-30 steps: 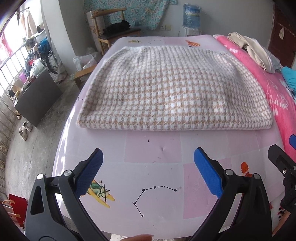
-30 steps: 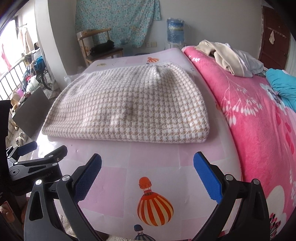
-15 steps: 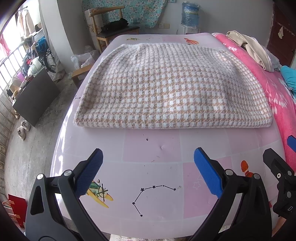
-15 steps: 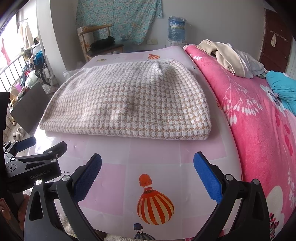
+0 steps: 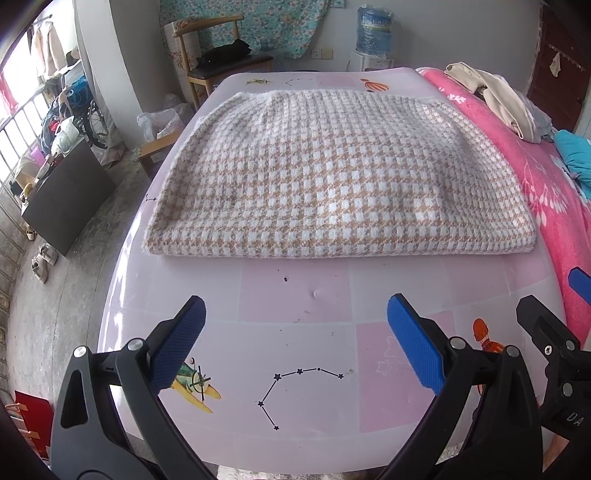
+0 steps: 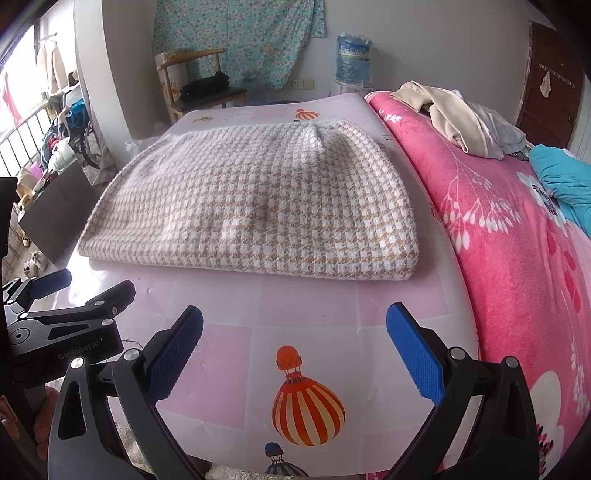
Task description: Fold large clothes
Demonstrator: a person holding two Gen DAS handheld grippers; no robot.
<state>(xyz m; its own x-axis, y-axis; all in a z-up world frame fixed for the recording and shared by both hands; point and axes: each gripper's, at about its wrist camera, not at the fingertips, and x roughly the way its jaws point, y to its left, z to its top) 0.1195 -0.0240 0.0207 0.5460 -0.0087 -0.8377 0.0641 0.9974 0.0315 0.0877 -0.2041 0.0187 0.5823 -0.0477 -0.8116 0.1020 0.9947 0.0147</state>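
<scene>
Left wrist view: folded houndstooth garment (image 5: 332, 177) lies flat on the pink play mat (image 5: 295, 288), long axis running left-right, folded edge facing the mat's near edge. Left gripper (image 5: 295, 343) jaws spread wide, empty, over bare mat near that edge; right gripper (image 6: 295, 347) likewise. Pink blanket (image 6: 517, 229) borders the mat's right edge, piled clothes (image 6: 461, 118) on it. Wooden chair (image 5: 218, 62) beyond the far edge.

At the upper left of your view, daylight comes through a railed window (image 5: 14, 122). Below it you have a bare grey concrete floor (image 5: 74, 266) and a dark cabinet (image 5: 66, 199). Against the pale back wall (image 6: 424, 44), at top centre, stands a wooden chair (image 5: 214, 62) under a floral cloth (image 6: 236, 33), with a water bottle (image 5: 373, 26) to its right. A dark door (image 6: 550, 77) fills the upper right.
</scene>
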